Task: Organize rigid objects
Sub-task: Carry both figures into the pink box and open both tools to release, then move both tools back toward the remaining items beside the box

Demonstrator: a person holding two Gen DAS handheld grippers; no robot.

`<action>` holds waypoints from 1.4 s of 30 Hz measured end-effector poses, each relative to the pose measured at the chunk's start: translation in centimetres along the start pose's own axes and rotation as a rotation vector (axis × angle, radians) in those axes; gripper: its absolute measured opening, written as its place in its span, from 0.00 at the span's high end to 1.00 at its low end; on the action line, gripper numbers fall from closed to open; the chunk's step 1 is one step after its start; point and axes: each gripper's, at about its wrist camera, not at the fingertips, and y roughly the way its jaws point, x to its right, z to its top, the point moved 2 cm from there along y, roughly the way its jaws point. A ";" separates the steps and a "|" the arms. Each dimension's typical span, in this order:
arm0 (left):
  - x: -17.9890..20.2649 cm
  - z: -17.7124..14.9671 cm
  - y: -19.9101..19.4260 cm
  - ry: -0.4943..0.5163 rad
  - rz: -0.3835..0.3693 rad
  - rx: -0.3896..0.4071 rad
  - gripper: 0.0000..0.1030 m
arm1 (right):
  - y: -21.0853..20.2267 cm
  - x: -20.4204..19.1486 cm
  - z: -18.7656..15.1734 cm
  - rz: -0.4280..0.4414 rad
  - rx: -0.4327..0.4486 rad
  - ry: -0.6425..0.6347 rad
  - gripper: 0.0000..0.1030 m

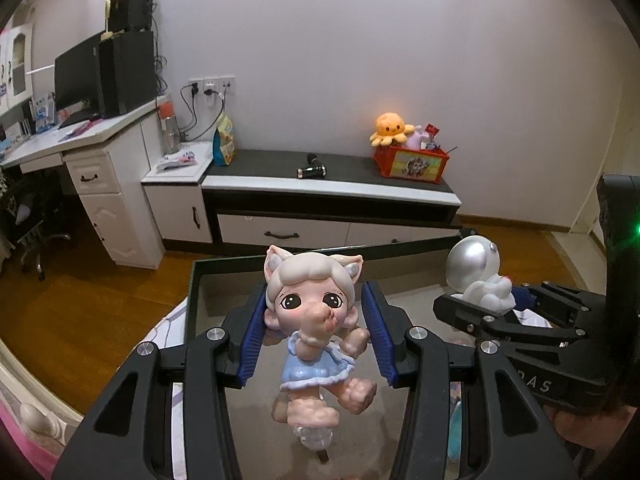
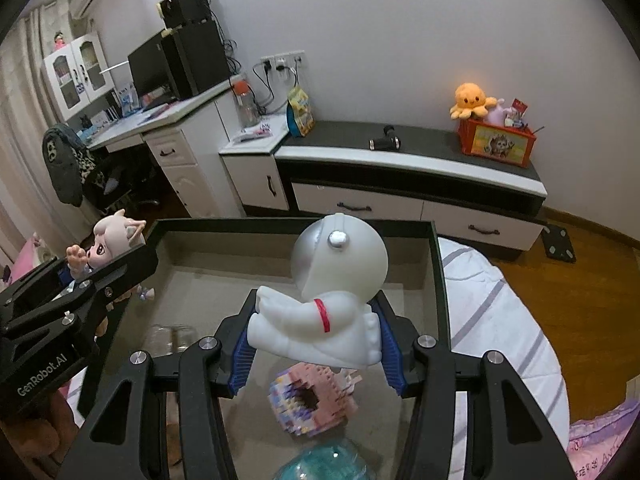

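My left gripper [image 1: 314,324] is shut on a pink doll figurine [image 1: 316,320] with cat ears and a blue dress, held above the dark-rimmed tray [image 1: 192,292]. The doll [image 2: 106,246] and left gripper [image 2: 80,296] show at the left of the right wrist view. My right gripper [image 2: 314,340] is shut on a white astronaut figure [image 2: 328,300], held above the same tray [image 2: 438,280]. The astronaut [image 1: 476,272] and right gripper [image 1: 500,312] show at the right of the left wrist view.
In the tray lie a pink block-built toy [image 2: 312,400], a teal translucent object [image 2: 332,464] and a clear jar [image 2: 172,338]. The tray rests on a bed with a striped white sheet [image 2: 492,320]. Behind stand a low cabinet [image 2: 400,184], a red toy box [image 2: 496,140] and a desk [image 2: 168,128].
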 end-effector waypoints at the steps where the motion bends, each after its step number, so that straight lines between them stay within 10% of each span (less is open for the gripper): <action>1: 0.0 0.0 0.4 0.000 0.001 -0.006 0.54 | 0.3 0.1 -0.1 -0.002 -0.007 0.001 0.48; 7: 0.3 -0.1 0.8 0.007 0.018 -0.010 0.53 | 1.4 0.1 -0.1 -0.010 -0.037 -0.003 0.46; 9: 0.3 -0.1 0.5 0.014 0.022 -0.006 0.50 | 1.2 0.0 -0.4 -0.021 -0.029 -0.004 0.31; 10: 0.3 -0.1 0.2 0.015 0.028 0.000 0.45 | 1.1 -0.1 -0.3 -0.022 -0.022 -0.005 0.18; 20: -0.9 -0.5 -4.1 -0.008 0.064 0.074 0.03 | -1.9 -0.7 -0.4 -0.070 0.030 0.032 0.17; 42: -0.7 -7.9 -16.9 -0.028 0.069 0.142 0.00 | -15.7 -2.1 -8.4 -0.106 0.226 0.107 0.17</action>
